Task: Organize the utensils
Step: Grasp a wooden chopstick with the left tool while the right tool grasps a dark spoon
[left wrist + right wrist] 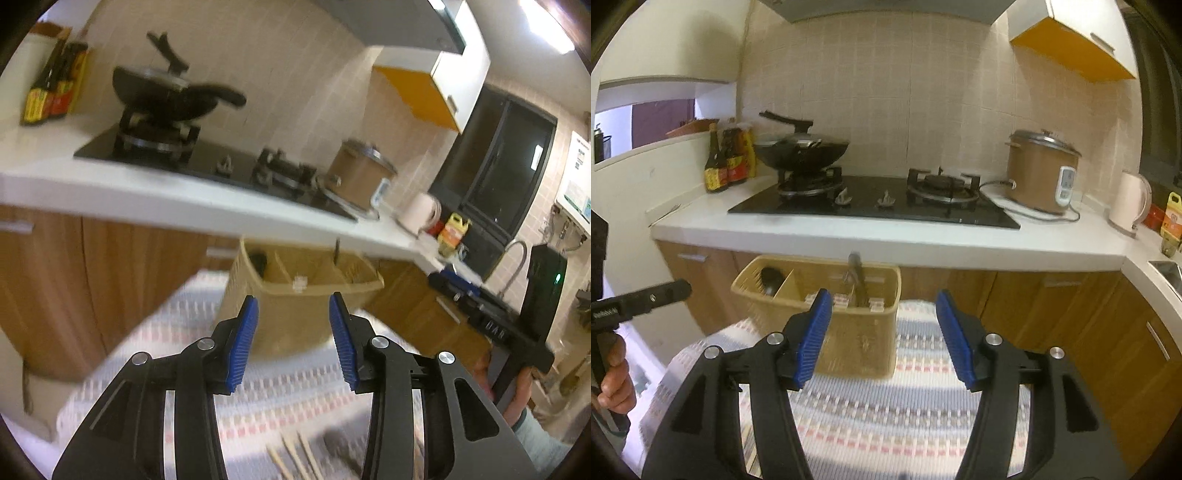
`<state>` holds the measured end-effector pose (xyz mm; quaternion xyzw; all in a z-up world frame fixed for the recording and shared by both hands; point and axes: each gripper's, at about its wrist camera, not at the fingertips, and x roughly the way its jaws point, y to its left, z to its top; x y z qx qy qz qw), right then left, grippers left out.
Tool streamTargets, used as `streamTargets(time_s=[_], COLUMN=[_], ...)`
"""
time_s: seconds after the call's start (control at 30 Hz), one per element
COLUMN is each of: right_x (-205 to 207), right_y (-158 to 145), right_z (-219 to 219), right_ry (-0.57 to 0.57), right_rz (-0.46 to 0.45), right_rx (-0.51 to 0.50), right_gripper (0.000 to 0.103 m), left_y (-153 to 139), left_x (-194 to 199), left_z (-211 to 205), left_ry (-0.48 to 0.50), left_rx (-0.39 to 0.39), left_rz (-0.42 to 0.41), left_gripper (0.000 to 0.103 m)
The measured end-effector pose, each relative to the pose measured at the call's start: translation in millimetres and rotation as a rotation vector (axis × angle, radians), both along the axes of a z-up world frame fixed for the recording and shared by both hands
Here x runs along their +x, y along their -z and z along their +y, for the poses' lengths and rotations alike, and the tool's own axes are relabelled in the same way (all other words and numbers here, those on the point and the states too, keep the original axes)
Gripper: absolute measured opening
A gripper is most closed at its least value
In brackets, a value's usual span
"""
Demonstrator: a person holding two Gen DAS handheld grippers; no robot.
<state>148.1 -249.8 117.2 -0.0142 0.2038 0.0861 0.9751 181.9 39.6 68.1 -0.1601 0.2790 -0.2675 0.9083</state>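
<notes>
1. Beige plastic utensil basket (857, 332) stands at the far edge of a striped mat (905, 413), in front of the wooden cabinets; a dark utensil (858, 277) stands in one compartment.
2. Wooden chopsticks (295, 458) lie on the mat, near the left gripper (293, 314).
3. Left gripper is released, nothing between its blue pads.
4. Right gripper (882, 314) is released too, also empty.
5. Behind, a wok (801, 149) sits on the gas stove (871, 203).

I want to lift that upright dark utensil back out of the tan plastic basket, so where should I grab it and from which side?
Grip the dark utensil by its handle end above the tan plastic basket's rim, coming from above. It leans steeply inside a narrow compartment, so only that end is free; basket walls block the sides.
</notes>
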Motion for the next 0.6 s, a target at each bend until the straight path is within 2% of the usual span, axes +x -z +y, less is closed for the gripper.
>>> streamTargets(time_s=[0.2,0.3,0.4,0.6], right_x=[-23,-27,-24,-13], right_y=[4,19,39,87], right_z=[-4,-8,-17,-36], right_ry=[-0.058,-0.089,-0.08,-0.07], right_rz=[0.155,0.258,0.369,0.575], right_rx=[0.019,0.059,0.114,0.16], right_gripper=[0.055,0.055,0.055,0.055], left_y=[25,45,76,107], left_x=[-29,-36,-39,-47], left_z=[-9,-15,-23,-32], left_ry=[0.024,0.033,0.031,0.056], left_rx=[0.121,0.167,0.243,0.268], left_rz=[0.162,0.247,0.369,0.431], left_gripper=[0.038,0.038,0.036,0.035])
